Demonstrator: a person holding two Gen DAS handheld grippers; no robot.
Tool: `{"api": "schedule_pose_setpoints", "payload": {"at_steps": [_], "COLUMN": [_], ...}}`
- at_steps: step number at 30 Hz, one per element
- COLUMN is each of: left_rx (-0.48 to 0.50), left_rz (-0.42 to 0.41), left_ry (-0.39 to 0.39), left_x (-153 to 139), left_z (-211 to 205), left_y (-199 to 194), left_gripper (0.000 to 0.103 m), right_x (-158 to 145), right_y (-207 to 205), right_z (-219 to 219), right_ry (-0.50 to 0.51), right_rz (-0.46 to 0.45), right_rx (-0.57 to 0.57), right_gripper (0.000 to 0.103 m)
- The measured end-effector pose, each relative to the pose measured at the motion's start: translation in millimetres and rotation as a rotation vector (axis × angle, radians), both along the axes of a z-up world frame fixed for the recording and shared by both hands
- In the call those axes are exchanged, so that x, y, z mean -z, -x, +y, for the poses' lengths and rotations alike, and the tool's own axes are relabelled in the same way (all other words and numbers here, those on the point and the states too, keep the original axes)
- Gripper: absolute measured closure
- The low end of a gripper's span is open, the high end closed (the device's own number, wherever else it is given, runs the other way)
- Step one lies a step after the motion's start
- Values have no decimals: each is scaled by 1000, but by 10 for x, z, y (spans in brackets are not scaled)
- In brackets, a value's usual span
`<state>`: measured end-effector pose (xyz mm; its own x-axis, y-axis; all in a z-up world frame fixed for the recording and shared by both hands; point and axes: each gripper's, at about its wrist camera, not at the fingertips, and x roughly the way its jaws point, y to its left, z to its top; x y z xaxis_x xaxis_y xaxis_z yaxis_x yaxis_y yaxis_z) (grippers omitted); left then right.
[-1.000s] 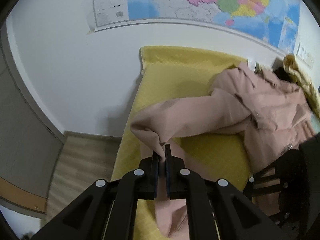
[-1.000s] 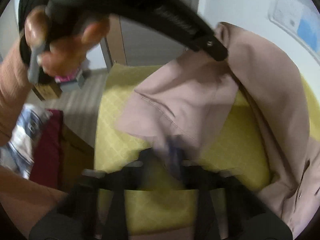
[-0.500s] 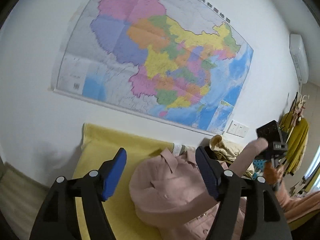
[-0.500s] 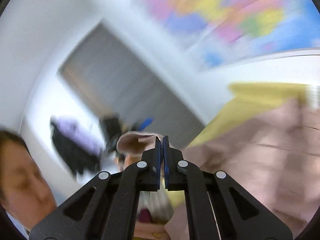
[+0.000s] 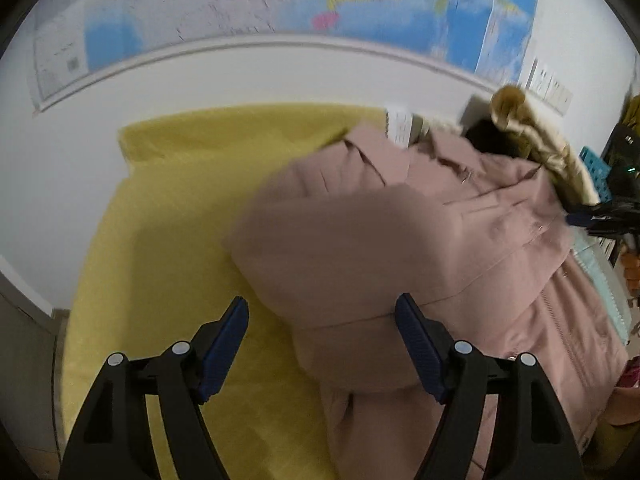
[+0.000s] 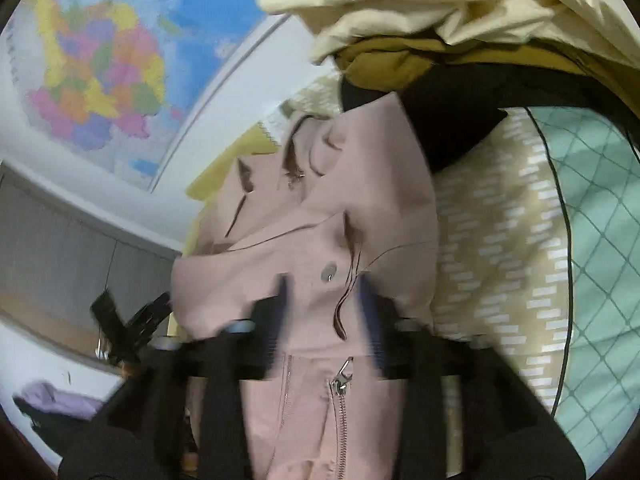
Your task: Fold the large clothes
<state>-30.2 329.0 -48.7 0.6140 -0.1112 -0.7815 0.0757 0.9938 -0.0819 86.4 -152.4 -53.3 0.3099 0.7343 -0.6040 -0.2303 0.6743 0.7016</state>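
A dusty-pink zip jacket lies on the yellow bedspread, one sleeve folded across its body. My left gripper hovers over that folded sleeve; its jaws are opening and the blue pads stand wide, pressing nothing. In the right wrist view the jacket's front shows a snap button and a zipper. My right gripper is blurred just above it. Its jaws are opening, and the cloth shows between the fingers without being pinched.
A pile of cream, mustard and black garments sits beside the jacket's collar. Patterned beige bedding and a teal quilt lie to the right. A wall map hangs behind the bed. The bed's left edge drops to wooden floor.
Both grippers were shut on pink cloth and have let go. The left one swung up, then down over the folded sleeve. The right one rolled and swept across to the jacket's front.
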Motion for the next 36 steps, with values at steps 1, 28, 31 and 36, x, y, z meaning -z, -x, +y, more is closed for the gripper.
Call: {"api": "schedule_pose_setpoints", "payload": {"at_steps": [1,28,31,36], "left_rx": [1,-5,-10,-12], "left_rz": [8,-11,-10,-5], "left_ry": [3,-50,-42,-39], "left_x": [32,69,86,98], "left_z": [-20,-416,-423,-417], "left_y": [-34,-328,-326,-271], "left_gripper": [30,29,29,29], "right_x": [-43,-340,-97,243], "right_y": [57,301,89,-118], "right_z": [37,451,624,720], "right_ry": [26,346,443,430], "right_rz": [-43,-346,-289,-191], "right_rx": [-16,-140,-145,-165], "right_gripper": [39,58,44,81]}}
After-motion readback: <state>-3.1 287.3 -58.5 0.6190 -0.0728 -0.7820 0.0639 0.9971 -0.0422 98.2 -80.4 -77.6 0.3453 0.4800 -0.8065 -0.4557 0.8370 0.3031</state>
